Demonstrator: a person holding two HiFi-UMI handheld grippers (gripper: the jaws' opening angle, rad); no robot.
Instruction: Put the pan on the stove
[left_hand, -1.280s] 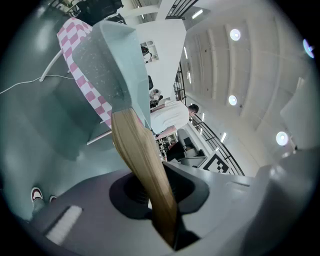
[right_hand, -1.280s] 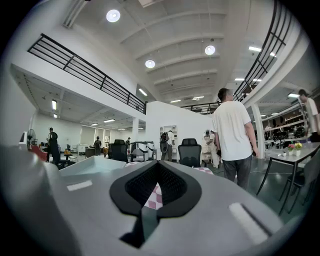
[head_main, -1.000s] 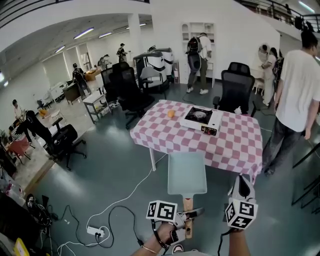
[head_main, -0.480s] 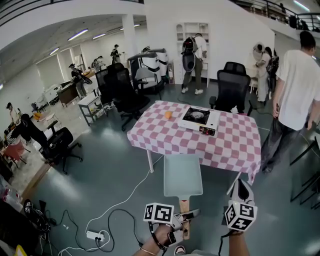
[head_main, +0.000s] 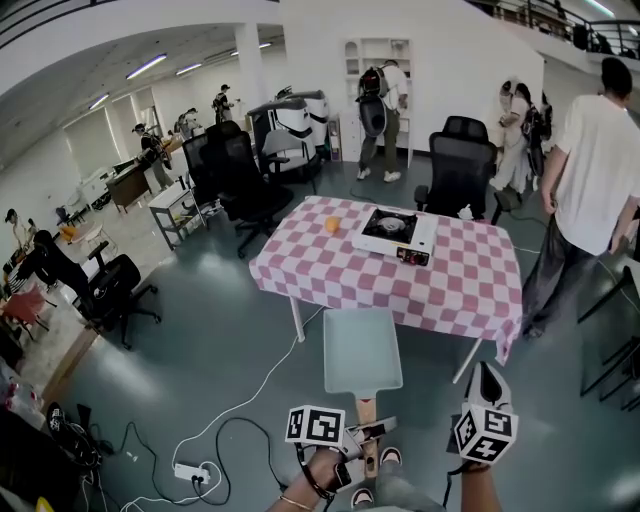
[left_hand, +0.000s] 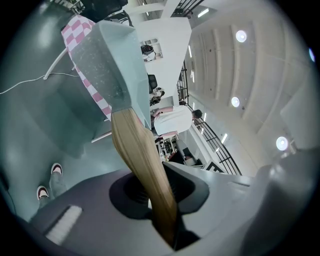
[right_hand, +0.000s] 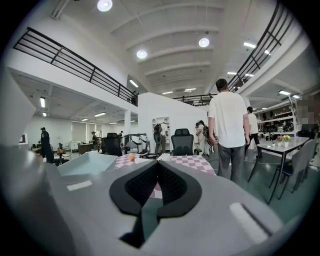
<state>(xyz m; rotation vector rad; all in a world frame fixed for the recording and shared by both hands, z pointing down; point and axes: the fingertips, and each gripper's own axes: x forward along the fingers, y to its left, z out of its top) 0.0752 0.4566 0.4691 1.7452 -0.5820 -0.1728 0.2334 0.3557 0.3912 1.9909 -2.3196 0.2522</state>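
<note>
While my left tool (head_main: 372, 432) clamps its wooden handle (left_hand: 142, 160), the pan (head_main: 362, 350) hangs in the air well short of the stove (head_main: 395, 232), which sits on the checked surface (head_main: 450, 290). My right tool (head_main: 487, 385) is closed on nothing. I judge this the carry; next the pan must travel level to above the stove, then lower.

A grey-green floor (head_main: 200, 330) is spread throughout — black office chairs (head_main: 240, 180) are seen at eleven o'clock, a white shelf (head_main: 395, 52) at twelve, strip lights (head_main: 147, 66) overhead.
</note>
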